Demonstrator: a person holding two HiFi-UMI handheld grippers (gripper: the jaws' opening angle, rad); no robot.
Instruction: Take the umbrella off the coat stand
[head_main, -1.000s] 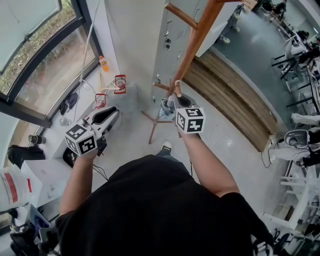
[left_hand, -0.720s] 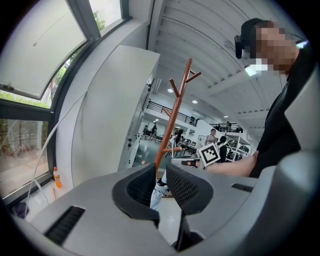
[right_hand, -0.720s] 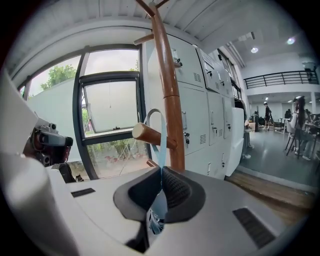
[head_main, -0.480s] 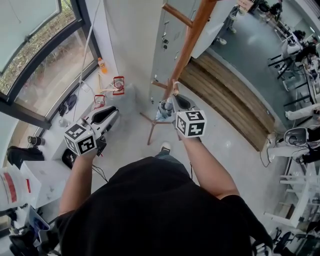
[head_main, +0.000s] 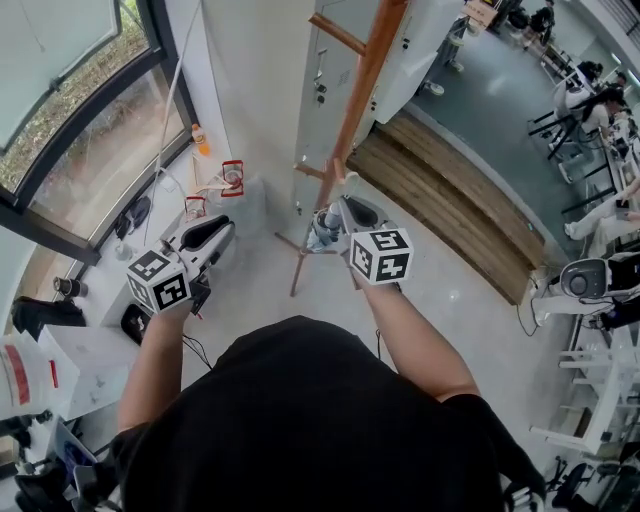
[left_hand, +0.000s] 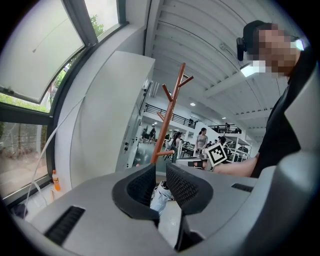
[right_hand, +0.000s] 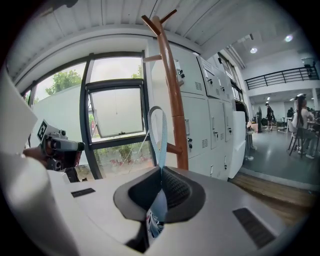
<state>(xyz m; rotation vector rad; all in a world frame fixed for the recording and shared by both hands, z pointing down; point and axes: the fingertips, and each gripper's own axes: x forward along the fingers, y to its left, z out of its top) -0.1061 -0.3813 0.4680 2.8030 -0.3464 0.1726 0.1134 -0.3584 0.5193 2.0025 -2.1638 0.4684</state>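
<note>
The wooden coat stand (head_main: 352, 115) rises just ahead of me. My right gripper (head_main: 345, 200) is shut on the umbrella's pale blue strap (right_hand: 159, 132), whose loop stands up out of the jaws beside the pole (right_hand: 172, 100). No peg shows through the loop. The folded umbrella (head_main: 322, 228) hangs under that gripper, and its body (right_hand: 154, 222) shows below the pads. My left gripper (head_main: 225, 222) hovers off to the left, away from the stand. Its jaws are open by a narrow gap with nothing in them. Through that gap I see the umbrella (left_hand: 161, 195) and the stand (left_hand: 167, 130).
White lockers (head_main: 335, 70) stand behind the coat stand, with a wooden platform (head_main: 450, 200) at their right. At the left are a window (head_main: 80, 120) and a white table (head_main: 150, 230) with an orange bottle (head_main: 202, 140) and small items. Chairs and people fill the far right.
My right gripper has drawn a little up and back from the stand with the strap and umbrella. The left gripper has shifted slightly and its jaws look the same.
</note>
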